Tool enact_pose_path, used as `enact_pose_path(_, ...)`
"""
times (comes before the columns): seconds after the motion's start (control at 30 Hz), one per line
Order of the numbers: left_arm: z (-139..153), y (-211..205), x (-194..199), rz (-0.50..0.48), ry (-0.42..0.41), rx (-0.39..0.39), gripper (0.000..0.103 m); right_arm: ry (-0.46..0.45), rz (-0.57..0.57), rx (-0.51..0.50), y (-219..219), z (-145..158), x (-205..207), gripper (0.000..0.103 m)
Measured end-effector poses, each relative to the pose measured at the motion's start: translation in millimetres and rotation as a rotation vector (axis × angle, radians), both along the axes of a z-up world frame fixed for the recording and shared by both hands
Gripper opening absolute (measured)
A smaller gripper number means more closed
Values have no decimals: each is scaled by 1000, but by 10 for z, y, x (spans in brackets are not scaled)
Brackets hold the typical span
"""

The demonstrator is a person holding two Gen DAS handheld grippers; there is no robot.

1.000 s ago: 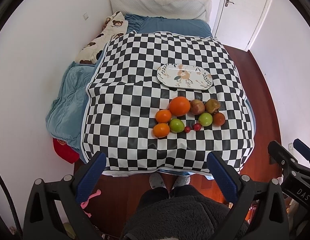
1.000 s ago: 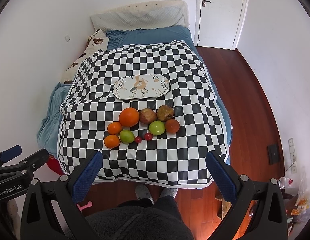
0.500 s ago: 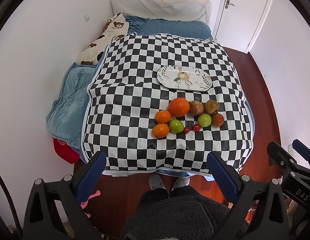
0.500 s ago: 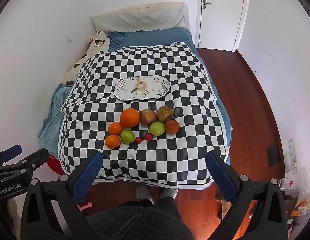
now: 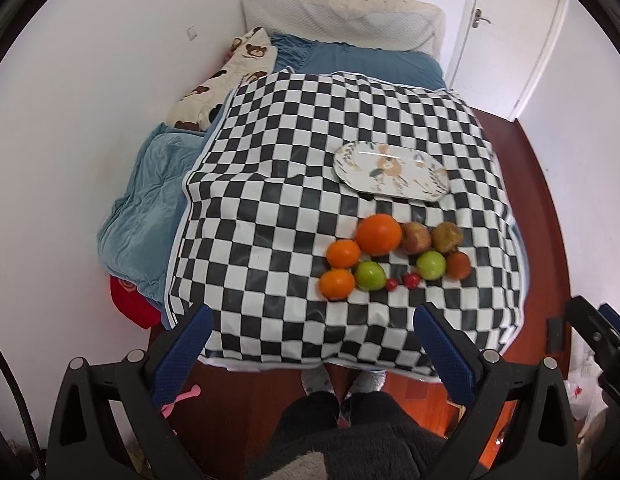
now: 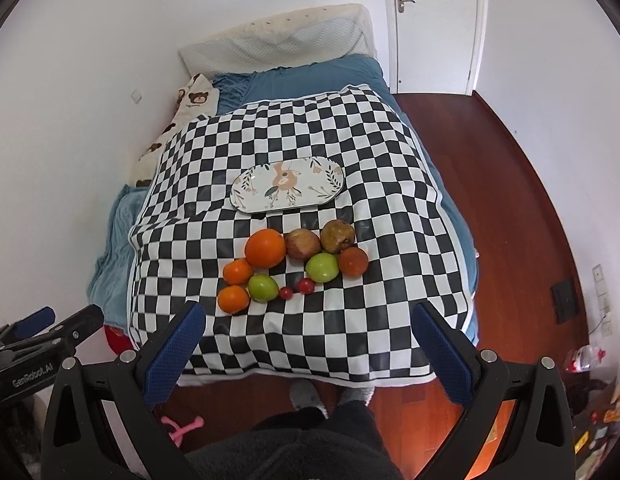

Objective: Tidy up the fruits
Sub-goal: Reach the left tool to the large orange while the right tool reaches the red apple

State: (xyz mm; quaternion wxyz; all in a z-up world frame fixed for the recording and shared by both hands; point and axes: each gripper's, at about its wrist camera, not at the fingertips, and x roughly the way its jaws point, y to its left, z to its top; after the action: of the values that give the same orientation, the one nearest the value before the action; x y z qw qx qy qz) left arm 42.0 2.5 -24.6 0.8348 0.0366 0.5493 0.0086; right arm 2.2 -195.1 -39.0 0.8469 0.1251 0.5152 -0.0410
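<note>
Fruit waits on a checkered cloth as two empty grippers hang above the bed's near edge.

The left gripper and right gripper both stand wide apart, holding nothing, at the bottom of their frames; the fruit cluster lies beyond and between the blue fingers, well apart from them, right of centre in the left view. Counted: one large orange, two small oranges, two green apples, two cherry tomatoes, one reddish apple, one brownish pear and one dark orange-red fruit. One oval floral plate lies just beyond them on the checkered cloth, bare of fruit.
</note>
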Motion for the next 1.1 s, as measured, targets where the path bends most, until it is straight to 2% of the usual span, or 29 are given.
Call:
enact_pose_path(0.1,-262,13,373,6,-2,42,103,16,-27,34,-130,-299,285,103)
enact_pose_path(0.13,-347,-8,492,-6,10,36,103,21,-35,38,-212,-339,315,103)
enact_pose_path(0.2,-563,-74,739,-40,32,47,103,49,-61,44,-299,-625,549,103)
enact_pose_path(0.37,-1212,-525,1337,-239,131,133,103,153,-111,114,-601,-1403,1146,103)
enact_pose_path(0.57,-2135,-1071,1782,-500,270,264,103,252,-160,217,-891,-2224,1650,102)
enact_pose_path(0.63,-2403,-1198,1816,-578,296,297,103,266,-180,226,-954,-2371,1672,102)
enact_pose_path(0.73,-2649,-1365,1891,-684,320,326,103,284,-201,246,-983,-2557,1772,101)
enact_pose_path(0.83,-2778,-1494,1923,-778,334,309,103,297,-203,265,-954,-2603,1765,101)
enact_pose_path(0.93,-2906,-1627,1920,-889,339,300,89,306,-196,266,-899,-2626,1798,101)
enact_pose_path(0.97,-2949,-1632,1944,-887,359,278,77,308,-195,267,-901,-2617,1781,101)
enact_pose_path(1.1,-2914,-1523,2101,-795,349,174,77,317,-188,272,-856,-2628,1809,100)
